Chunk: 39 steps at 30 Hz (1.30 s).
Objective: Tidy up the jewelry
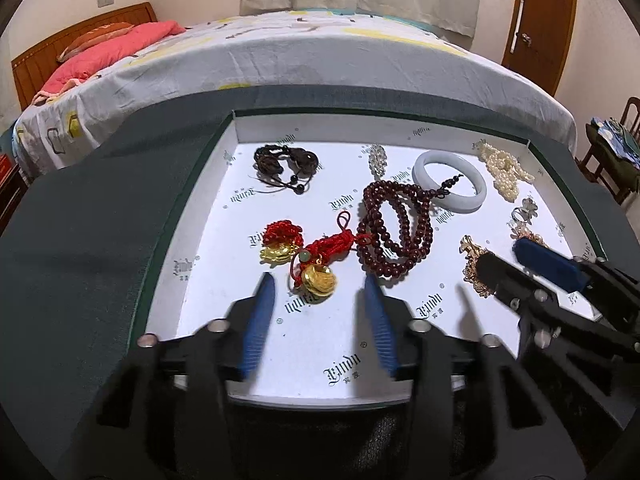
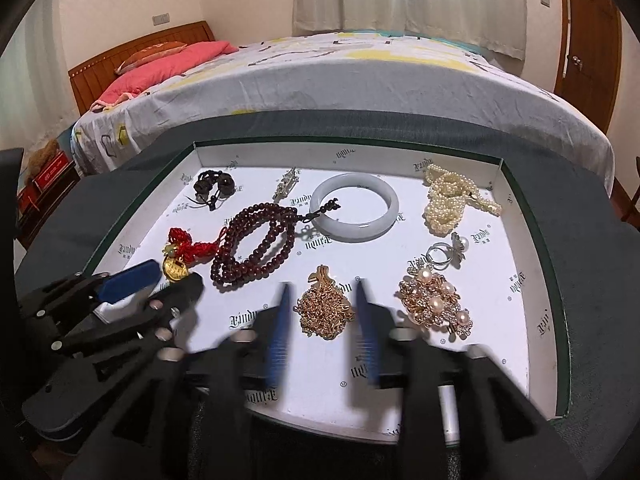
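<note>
A shallow white-lined tray (image 1: 208, 216) (image 2: 516, 248) holds loose jewelry. My left gripper (image 1: 320, 280) is open, its blue fingers either side of a red-cord gold pendant (image 1: 318, 276) (image 2: 176, 266). A dark red bead necklace (image 1: 394, 228) (image 2: 256, 240) lies just beyond. My right gripper (image 2: 322, 286) is open, its fingers flanking a gold chain pile (image 2: 324, 312) (image 1: 474, 268). A pearl-and-gold brooch (image 2: 436, 304) lies to its right. Each gripper shows in the other's view: the right one (image 1: 516, 256), the left one (image 2: 176, 276).
Also in the tray: a white jade bangle (image 1: 450, 180) (image 2: 356, 206), a pearl strand (image 1: 506, 170) (image 2: 450, 200), a dark bead bracelet (image 1: 286, 166) (image 2: 214, 186), a silver clip (image 2: 286, 182), a ring (image 2: 446, 254). Dark green cloth (image 1: 80, 248) surrounds it; a bed (image 1: 320, 52) lies behind.
</note>
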{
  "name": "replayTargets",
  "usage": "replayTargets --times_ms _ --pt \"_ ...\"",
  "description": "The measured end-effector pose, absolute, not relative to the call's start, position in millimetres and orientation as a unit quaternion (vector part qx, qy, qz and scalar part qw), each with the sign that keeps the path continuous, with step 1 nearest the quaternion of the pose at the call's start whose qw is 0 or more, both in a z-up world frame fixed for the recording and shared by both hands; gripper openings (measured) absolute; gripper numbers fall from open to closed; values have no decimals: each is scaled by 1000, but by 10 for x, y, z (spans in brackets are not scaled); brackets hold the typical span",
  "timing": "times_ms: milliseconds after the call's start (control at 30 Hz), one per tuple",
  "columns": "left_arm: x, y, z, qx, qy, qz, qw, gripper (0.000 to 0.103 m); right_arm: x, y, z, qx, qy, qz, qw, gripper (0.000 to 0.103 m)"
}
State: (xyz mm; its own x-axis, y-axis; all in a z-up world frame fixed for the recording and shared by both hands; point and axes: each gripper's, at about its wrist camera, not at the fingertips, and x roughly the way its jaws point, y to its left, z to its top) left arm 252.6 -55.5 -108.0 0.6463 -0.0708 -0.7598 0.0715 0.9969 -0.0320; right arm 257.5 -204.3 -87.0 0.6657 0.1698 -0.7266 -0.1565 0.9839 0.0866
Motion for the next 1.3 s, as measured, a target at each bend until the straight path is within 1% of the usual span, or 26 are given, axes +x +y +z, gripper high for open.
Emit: replayTargets --times_ms 67,100,133,167,233,300,367,467,667,700,767,833,1033,1300 --pt "2500 -539 -1055 -4 416 -39 909 51 2546 -2056 -837 7 396 88 914 48" --pt "2486 -528 -1045 -6 415 -38 909 56 2530 -2068 -820 8 394 87 915 48" --pt "2464 -512 -1027 -9 413 -35 910 59 2505 -2081 -794 9 391 85 917 51" --pt "2438 -497 -1004 -12 411 -34 911 60 2488 -2097 -773 9 387 83 918 56" --pt "2390 -475 -964 -15 407 -33 913 64 2408 -2137 -709 9 378 77 923 61" --pt "2313 -451 -898 -13 399 -27 916 69 2330 -2177 -659 9 372 72 925 62" --pt "2211 -433 -818 -14 391 -23 920 70 2221 -2225 -592 8 368 65 927 65" --pt "2020 -385 -672 -18 374 -15 927 74 2037 -2301 -474 10 358 58 932 69" --pt "1614 -330 -422 -24 351 -3 936 79 1658 -2393 -230 8 341 49 939 74" --pt "1524 -319 -372 -21 346 0 938 82 1592 -2403 -193 8 338 47 940 75" --pt "1400 -315 -293 -15 338 7 941 84 1480 -2435 -130 7 331 43 943 77" --pt "1250 -306 -176 -9 323 12 946 90 1334 -2470 -39 8 322 39 946 79" --pt "796 -280 169 0 283 19 959 93 989 -2558 206 10 298 29 954 84" --pt "294 -194 546 -15 245 38 969 97 554 -2575 466 6 267 32 963 84"
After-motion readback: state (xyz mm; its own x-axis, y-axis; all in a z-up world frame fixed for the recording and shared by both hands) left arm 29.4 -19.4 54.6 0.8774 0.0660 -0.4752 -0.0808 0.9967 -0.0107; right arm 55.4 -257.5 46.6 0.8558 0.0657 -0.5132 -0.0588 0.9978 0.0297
